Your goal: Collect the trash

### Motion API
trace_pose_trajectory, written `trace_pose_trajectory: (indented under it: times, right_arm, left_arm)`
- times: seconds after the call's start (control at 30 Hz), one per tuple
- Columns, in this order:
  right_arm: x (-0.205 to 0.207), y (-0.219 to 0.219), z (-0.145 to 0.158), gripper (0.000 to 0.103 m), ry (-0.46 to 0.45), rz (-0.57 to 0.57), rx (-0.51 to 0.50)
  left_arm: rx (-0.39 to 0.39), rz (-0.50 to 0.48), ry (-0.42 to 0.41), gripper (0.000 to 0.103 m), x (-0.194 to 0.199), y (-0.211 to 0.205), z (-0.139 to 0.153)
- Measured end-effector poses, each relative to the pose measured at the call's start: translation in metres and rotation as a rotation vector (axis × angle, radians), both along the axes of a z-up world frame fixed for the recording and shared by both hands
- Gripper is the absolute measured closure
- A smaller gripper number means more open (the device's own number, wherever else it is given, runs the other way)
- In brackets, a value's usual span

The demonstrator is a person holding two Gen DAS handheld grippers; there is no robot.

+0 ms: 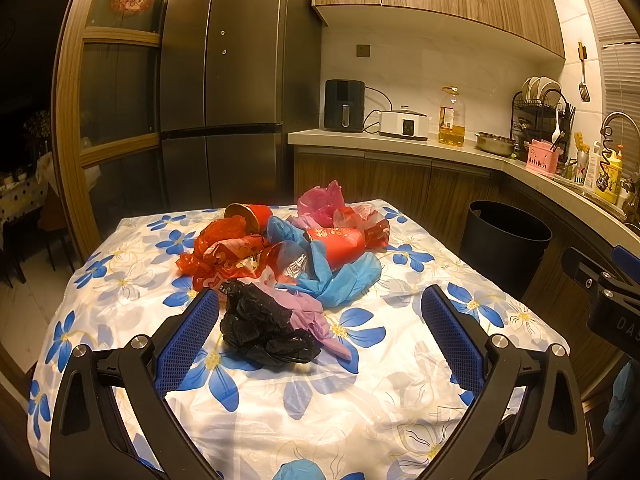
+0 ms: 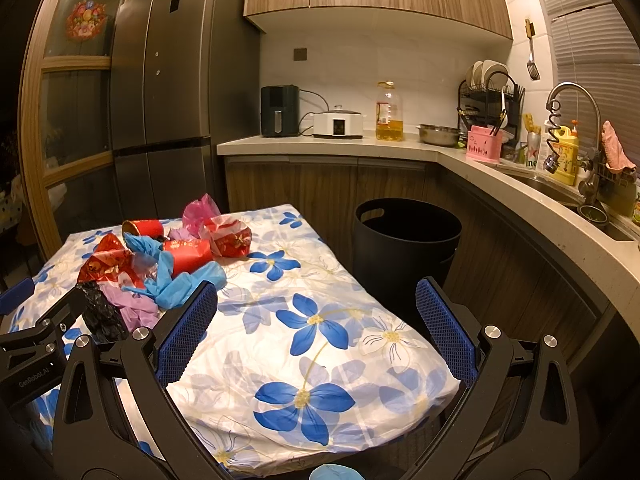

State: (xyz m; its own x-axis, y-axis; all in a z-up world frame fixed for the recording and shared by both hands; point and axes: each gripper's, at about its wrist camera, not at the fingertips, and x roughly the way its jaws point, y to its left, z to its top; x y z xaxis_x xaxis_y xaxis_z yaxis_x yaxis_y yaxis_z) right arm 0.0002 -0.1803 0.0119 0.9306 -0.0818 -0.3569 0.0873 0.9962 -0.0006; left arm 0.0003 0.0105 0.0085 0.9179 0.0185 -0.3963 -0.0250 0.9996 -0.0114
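A pile of trash lies on the flower-print tablecloth: a crumpled black bag, purple gloves, blue gloves, red wrappers, a red cup, a red can and a pink bag. My left gripper is open, its left finger beside the black bag. My right gripper is open and empty over the table's right part, right of the pile. A black trash bin stands on the floor past the table; it also shows in the left wrist view.
A kitchen counter runs behind and along the right, with an air fryer, a cooker, an oil bottle, a dish rack and a sink. A dark fridge stands behind the table.
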Motion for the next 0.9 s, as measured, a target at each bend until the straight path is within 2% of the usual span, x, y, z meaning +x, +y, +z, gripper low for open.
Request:
trace_pose_trajectory:
  times: [0.9]
  right_arm:
    - [0.007,0.000,-0.012,0.005,0.029,0.000,0.010]
  left_arm:
    - [-0.005,0.005,0.016,0.005,0.006,-0.001,-0.011]
